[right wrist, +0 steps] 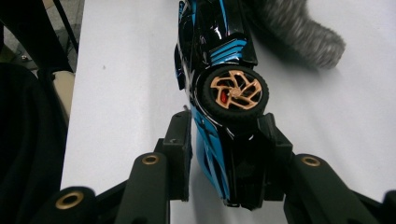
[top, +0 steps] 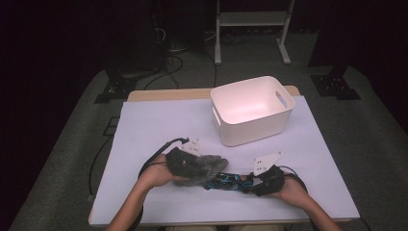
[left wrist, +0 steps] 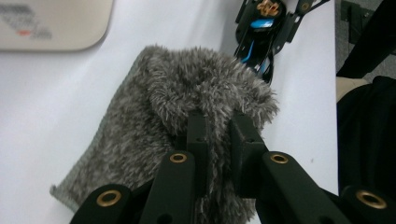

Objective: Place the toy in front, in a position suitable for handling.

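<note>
Left tongs (left wrist: 215, 135) pinch fluffy grey cloth (left wrist: 177, 116) on white counter (top: 159, 125). Right tongs (right wrist: 224, 154) clamp black-and-blue toy car (right wrist: 219, 60) lying on side, touching cloth.

From my high view the toy car (top: 230, 181) is just a dark blue smear — can't make out any detail. Its far end is tucked behind the fuzzy grey cloth (top: 199, 166). On my right gripper view the car's nose runs off the top edge. Left gripper (left wrist: 215, 135) pads are buried in the fluff — the white bin (left wrist: 51, 23) is cropped at the corner.
</note>
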Demonstrator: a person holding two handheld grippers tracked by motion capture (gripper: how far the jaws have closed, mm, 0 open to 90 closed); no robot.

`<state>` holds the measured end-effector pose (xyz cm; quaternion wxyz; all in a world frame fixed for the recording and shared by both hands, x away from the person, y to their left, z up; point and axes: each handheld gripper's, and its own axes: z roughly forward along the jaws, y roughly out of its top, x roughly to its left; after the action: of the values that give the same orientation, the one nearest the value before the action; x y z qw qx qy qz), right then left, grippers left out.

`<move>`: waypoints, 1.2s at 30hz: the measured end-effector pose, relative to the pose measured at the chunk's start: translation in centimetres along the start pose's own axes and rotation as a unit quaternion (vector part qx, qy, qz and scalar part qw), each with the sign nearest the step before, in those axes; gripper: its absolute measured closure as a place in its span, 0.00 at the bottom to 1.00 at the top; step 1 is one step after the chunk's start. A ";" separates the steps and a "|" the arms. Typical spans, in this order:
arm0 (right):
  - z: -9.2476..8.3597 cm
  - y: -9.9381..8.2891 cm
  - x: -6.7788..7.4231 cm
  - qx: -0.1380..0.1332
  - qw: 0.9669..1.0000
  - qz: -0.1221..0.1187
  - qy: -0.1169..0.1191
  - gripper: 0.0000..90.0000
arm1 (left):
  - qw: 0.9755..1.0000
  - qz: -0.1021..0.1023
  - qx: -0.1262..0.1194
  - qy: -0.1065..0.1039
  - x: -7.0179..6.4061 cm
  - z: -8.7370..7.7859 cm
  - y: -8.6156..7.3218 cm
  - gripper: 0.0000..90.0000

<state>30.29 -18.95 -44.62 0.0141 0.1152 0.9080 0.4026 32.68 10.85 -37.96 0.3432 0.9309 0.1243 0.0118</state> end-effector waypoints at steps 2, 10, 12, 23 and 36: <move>0.0 0.0 -0.1 0.004 1.000 0.000 0.001 0.69 | 1.000 -0.007 -0.007 -0.003 0.1 0.0 -0.4 0.89; 0.8 1.3 0.1 0.044 0.999 -0.006 0.011 0.56 | 1.000 -0.010 -0.019 -0.015 0.2 0.8 -0.8 0.89; 0.9 2.1 0.2 0.046 0.999 -0.012 0.008 0.55 | 1.000 -0.011 -0.022 -0.015 0.2 0.9 -0.9 0.89; 2.3 5.5 0.3 0.087 0.995 -0.048 0.021 0.61 | 0.999 -0.023 -0.045 -0.021 0.3 0.0 -2.5 0.89; 3.6 7.8 0.8 0.111 0.992 -0.064 0.020 0.57 | 0.997 -0.033 -0.054 -0.047 0.2 1.4 -2.7 0.89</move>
<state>31.52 -11.09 -41.34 0.0083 0.0498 0.9525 0.3002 32.38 12.00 -40.76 0.3983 0.9061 0.1375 -0.0370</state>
